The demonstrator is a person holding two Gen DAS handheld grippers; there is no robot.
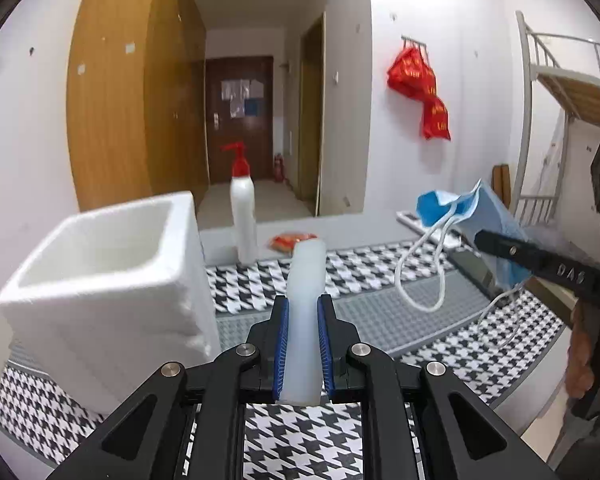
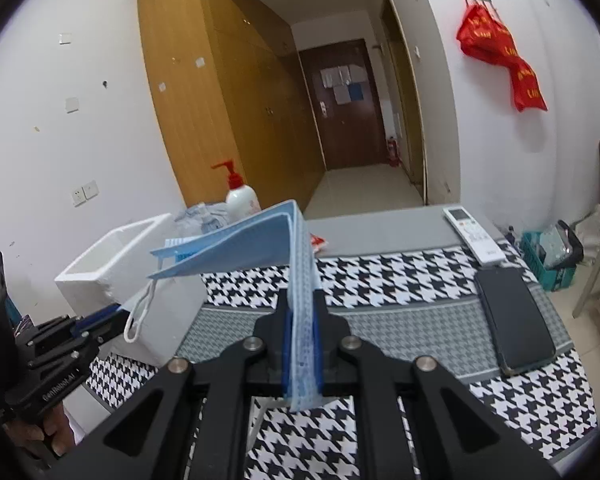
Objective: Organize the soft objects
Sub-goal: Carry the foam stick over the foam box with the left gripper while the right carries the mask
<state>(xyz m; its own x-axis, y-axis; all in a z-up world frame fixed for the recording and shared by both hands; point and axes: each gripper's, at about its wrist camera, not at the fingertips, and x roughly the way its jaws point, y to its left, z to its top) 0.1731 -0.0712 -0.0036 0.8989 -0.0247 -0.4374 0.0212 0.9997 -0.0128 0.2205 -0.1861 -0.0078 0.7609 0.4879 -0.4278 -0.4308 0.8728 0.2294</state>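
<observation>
Right wrist: blue mask (image 2: 300,320) pinched between fingers (image 2: 286,344).

Walls: plain white painted walls (image 2: 80,140), with a double socket plate (image 2: 85,192) low on the left.
Wardrobe: tall light-brown wooden wardrobe (image 2: 204,92) along the left side.
Door: dark brown wooden door (image 2: 346,108) closing the corridor, papers stuck on it.
Floor: pale tiled corridor floor (image 2: 364,190).
Bed: white metal bunk bed frame (image 1: 560,76) at right.
Hanging: red plastic bags (image 2: 500,60) on a wall hook.

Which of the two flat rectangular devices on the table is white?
The remote control, lying farther from the gripper; the phone beside it is black.
</observation>
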